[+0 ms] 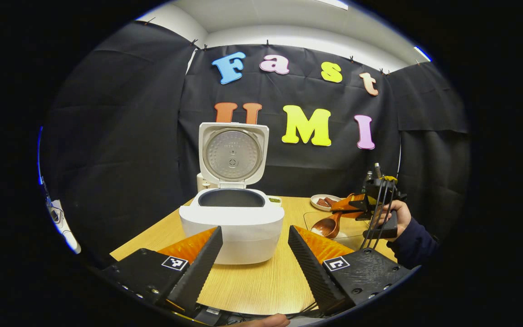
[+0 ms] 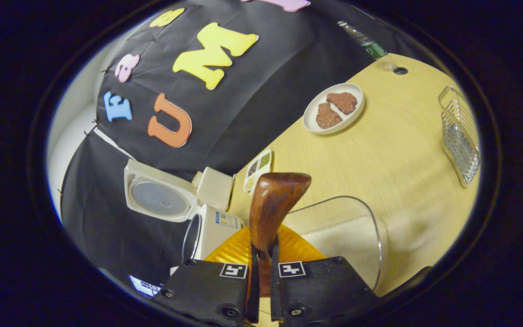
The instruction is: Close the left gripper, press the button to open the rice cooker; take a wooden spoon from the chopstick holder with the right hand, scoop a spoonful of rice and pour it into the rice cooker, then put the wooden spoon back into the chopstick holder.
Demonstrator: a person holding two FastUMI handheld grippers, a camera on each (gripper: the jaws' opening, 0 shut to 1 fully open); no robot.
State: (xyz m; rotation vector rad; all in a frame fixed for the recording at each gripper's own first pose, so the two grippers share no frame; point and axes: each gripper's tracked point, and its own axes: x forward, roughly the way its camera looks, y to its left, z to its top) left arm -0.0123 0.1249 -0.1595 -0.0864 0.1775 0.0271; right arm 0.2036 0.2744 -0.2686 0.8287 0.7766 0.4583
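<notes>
Desk [image 1: 261,286] is carrying one rice cooker [image 1: 232,225], lid already standing open, and one clear rice container [image 2: 338,236]. Right hand-held gripper [image 2: 261,265] is clamping the one wooden spoon [image 2: 273,204], dipping its bowl into the rice, so I'd say the scooping step is going on. Next it probably needs lifting level and carrying over the pot. Left hand-held gripper [image 1: 254,254] is hanging wide open, holding nothing.

Dark navy sleeve [image 1: 413,245]; black gripper [image 1: 254,259] bodies bear square markers.
</notes>
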